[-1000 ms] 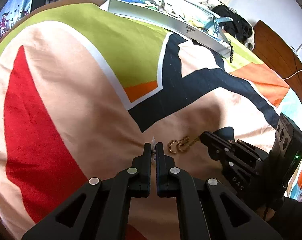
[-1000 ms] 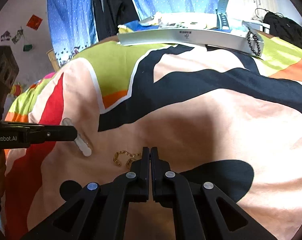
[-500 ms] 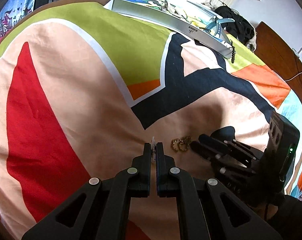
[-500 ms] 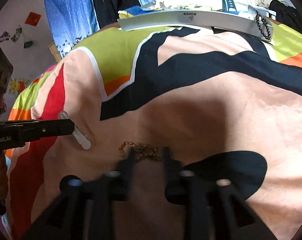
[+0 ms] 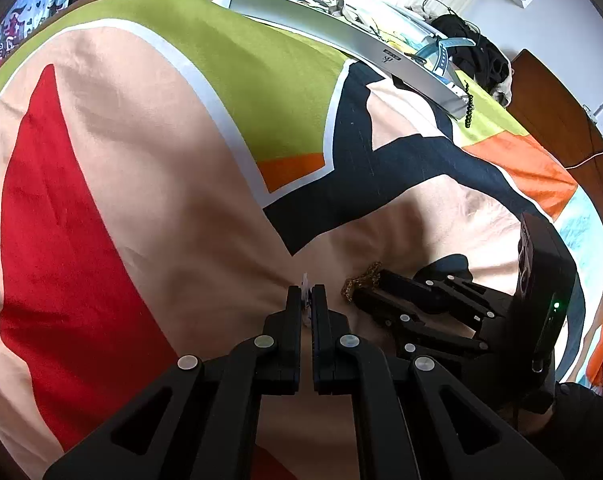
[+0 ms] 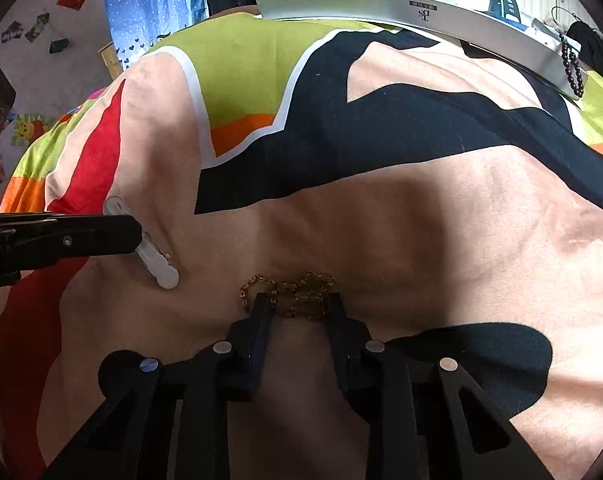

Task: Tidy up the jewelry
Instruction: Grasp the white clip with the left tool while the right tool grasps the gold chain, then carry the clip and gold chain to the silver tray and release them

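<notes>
The right gripper point(image 6: 297, 304) sits low on the bedspread point(image 6: 421, 220) with its jaws apart, one finger on each side of the gold chain point(image 6: 297, 294), which lies bunched in a small heap on the peach patch of the cloth, in shadow; the fingertips point(image 6: 261, 304) touch the edges of the heap but are not closed on it. From the left wrist view the same chain point(image 5: 359, 280) peeks out just beyond the right gripper point(image 5: 371, 286), a little to the side of the left gripper point(image 5: 306, 294). The left gripper's jaws are clamped on a white plastic clip point(image 6: 149, 252) (a flat, ridged piece that sticks out past the fingers on both sides), held near the chain but apart from it. At the far edge of the bedspread lies a long silver tray point(image 6: 401, 8), with a string of dark beads point(image 6: 573, 68) hanging over its right end and a blue watch strap point(image 5: 441, 52) resting on it
</notes>
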The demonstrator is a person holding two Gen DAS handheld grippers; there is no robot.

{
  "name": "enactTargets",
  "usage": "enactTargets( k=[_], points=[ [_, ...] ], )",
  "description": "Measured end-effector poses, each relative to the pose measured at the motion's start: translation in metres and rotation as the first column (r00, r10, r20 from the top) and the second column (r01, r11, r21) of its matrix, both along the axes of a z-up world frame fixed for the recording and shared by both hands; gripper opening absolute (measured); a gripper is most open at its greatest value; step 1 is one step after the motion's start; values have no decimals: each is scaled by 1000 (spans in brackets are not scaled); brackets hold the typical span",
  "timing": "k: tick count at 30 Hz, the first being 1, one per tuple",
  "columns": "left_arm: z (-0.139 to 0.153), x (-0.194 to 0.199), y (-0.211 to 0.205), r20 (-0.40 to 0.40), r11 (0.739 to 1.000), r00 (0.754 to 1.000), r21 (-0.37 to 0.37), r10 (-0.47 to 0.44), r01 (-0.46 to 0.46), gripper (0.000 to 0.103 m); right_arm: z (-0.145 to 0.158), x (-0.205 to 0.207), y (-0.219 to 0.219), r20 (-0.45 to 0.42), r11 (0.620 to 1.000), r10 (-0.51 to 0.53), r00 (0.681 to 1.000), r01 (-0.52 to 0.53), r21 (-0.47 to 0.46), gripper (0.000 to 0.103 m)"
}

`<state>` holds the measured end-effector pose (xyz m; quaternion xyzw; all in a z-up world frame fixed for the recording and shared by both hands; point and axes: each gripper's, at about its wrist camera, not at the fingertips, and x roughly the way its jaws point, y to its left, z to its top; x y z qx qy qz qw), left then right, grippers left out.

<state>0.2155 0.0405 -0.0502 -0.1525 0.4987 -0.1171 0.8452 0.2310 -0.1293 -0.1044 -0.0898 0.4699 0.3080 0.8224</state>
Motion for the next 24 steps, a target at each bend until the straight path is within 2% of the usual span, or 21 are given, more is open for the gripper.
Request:
enactTargets(
  k=[4,9,18,24],
  points=[
    [2,-1,0,9,1000,1000,0,-1,1,2,3,-3,-3,21,1000,-4,1000,4,14,26],
    [12,-1,1,40,1000,999,7,3,-3,2,23,-10,-12,106,998,-21,994,14,58,26],
    [35,17,1,107,1000,994,-4,7,-7,2,54,-7,-19,232,998,-24,972,9,68,26],
    [65,53,6,183,1000,983,-16,22,-19,2,102,19,-24,321,995,-35,946,5,95,26]
  ],
)
